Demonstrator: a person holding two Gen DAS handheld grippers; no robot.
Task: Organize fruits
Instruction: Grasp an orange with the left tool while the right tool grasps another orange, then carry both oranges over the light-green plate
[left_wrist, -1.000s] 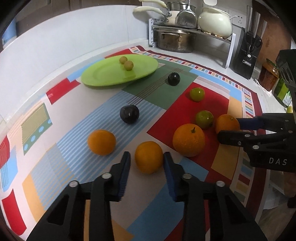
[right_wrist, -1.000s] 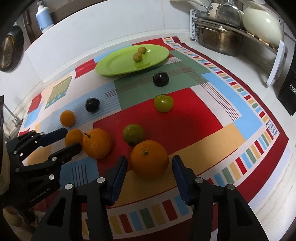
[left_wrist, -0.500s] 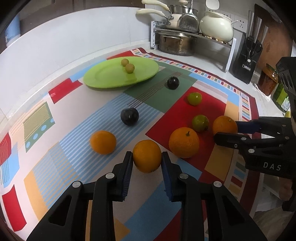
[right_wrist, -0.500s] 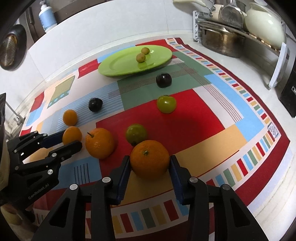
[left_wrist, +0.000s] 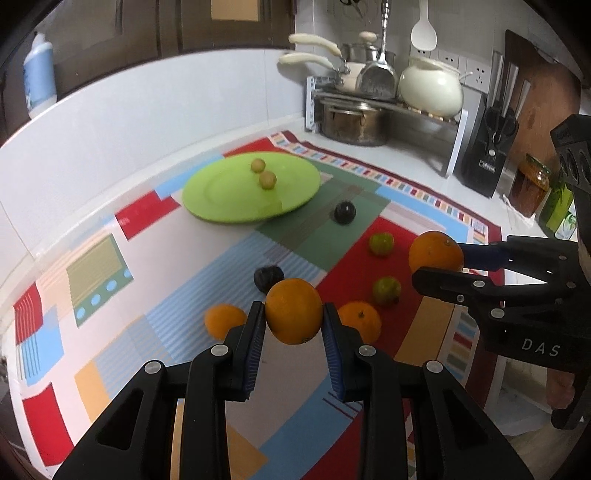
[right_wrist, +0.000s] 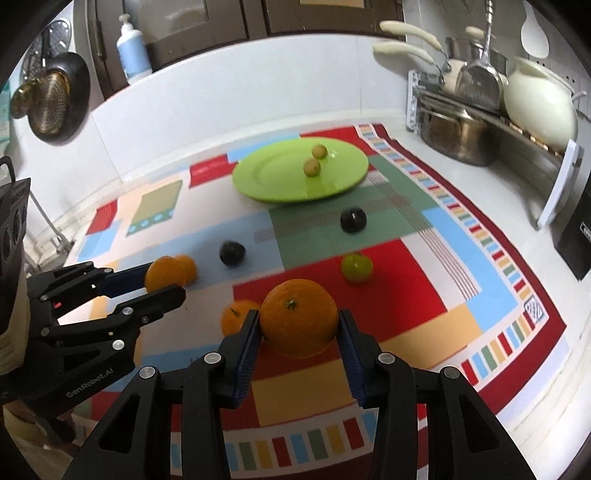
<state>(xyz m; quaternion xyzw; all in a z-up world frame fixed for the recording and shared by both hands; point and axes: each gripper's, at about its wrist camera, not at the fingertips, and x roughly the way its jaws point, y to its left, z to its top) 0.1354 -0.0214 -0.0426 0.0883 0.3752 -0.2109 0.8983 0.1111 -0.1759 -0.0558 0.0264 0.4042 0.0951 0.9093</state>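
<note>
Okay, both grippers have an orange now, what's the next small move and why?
Probably carry both toward the green plate. The left gripper is shut on its orange, the right gripper on the larger orange, and both fruits look lifted off the patterned mat. The plate holds only two small yellow-green fruits, with bare room beside them.

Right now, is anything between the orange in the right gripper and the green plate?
On the mat, a green fruit and a dark plum lie along the way to the green plate; the orange is lifted above them.
</note>
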